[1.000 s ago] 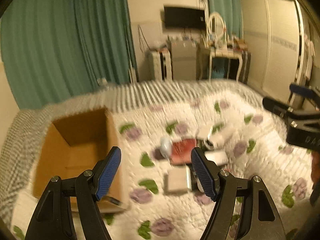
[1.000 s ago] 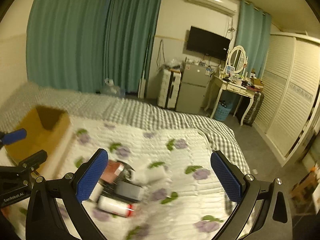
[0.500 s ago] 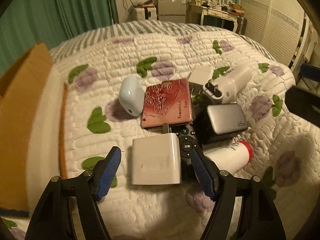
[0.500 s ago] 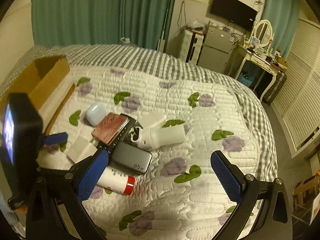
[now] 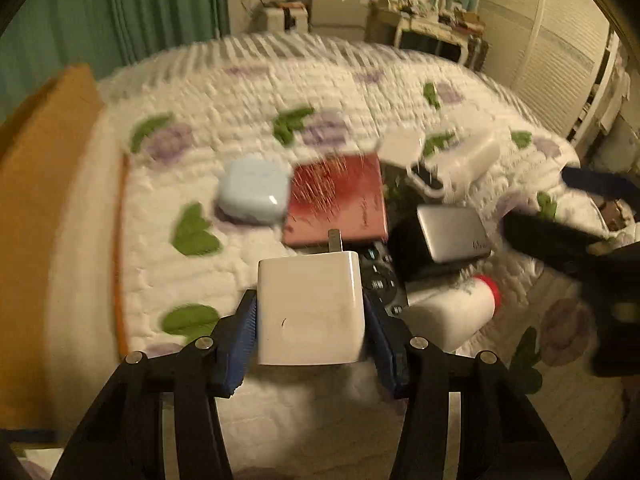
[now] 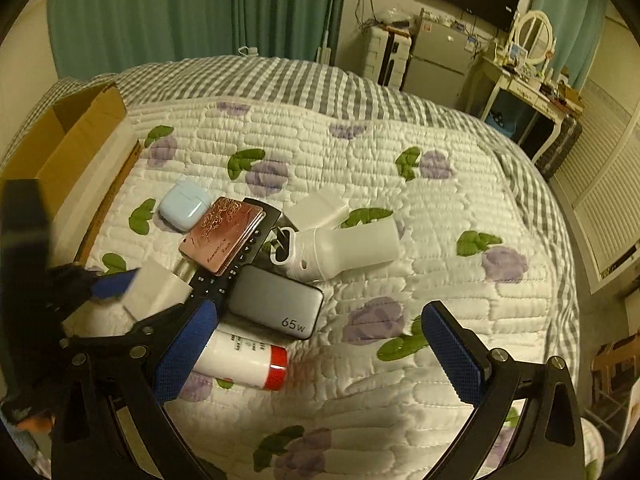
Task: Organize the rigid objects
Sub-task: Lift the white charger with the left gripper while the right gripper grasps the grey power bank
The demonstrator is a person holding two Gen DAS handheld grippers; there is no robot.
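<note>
The left gripper [image 5: 311, 322] has its blue-padded fingers [image 5: 240, 336] pressed against both sides of the white charger block [image 5: 310, 306], pinching it at the near edge of a cluster of things on the quilted bed [image 6: 400, 200]. The right gripper [image 6: 320, 356] hangs above the quilt with its fingers [image 6: 452, 352] spread wide and nothing between them. Just past the charger lie a black remote [image 6: 240, 258], a pink case [image 6: 222, 234], a pale blue earbud case [image 6: 184, 204], a grey power bank [image 6: 276, 304] and a red-capped white bottle [image 6: 244, 360], with a cardboard box [image 6: 68, 140] at the bed's left edge.
</note>
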